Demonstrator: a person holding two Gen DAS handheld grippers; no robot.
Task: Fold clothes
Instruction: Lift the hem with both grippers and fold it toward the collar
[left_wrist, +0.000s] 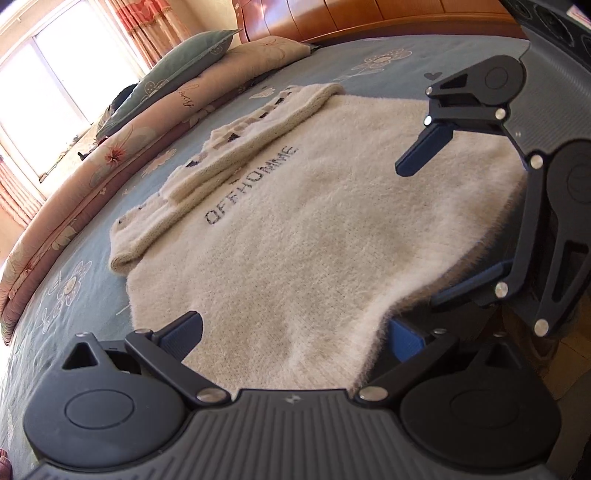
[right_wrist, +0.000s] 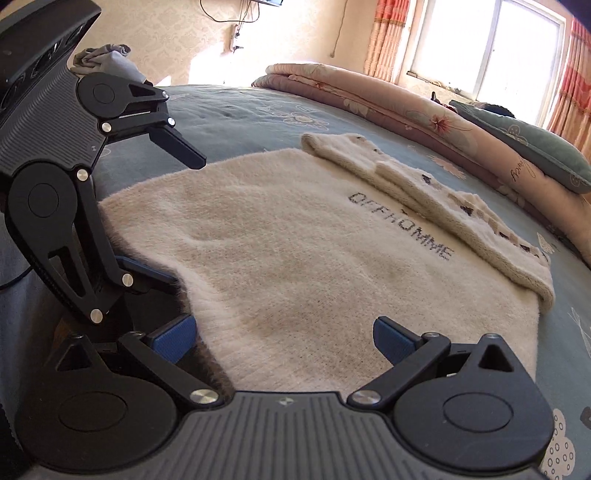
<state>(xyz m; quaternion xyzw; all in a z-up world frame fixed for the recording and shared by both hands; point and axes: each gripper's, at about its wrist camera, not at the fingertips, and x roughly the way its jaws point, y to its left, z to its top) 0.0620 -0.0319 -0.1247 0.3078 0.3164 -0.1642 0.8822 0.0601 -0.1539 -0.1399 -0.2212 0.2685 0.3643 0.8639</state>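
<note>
In the left wrist view, the left gripper (left_wrist: 295, 334) has its jaws spread wide over the near hem of a cream fuzzy sweater (left_wrist: 295, 229), and it grips nothing. The sweater lies flat on the blue bedsheet (left_wrist: 74, 280), close to the near edge of the bed, with one sleeve (left_wrist: 236, 147) folded across its far part, above the dark lettering. The right gripper (left_wrist: 428, 225) is seen at the right side, also wide apart, one finger above the sweater and one at its edge. A folded floral quilt (left_wrist: 92, 192) and a green pillow (left_wrist: 173, 74) lie along the far edge of the bed.

In the right wrist view, the right gripper (right_wrist: 284, 338) is spread wide over the same hem, holding nothing. The left gripper (right_wrist: 173, 218) stands at the left, jaws apart, its lower finger touching the sweater edge.
</note>
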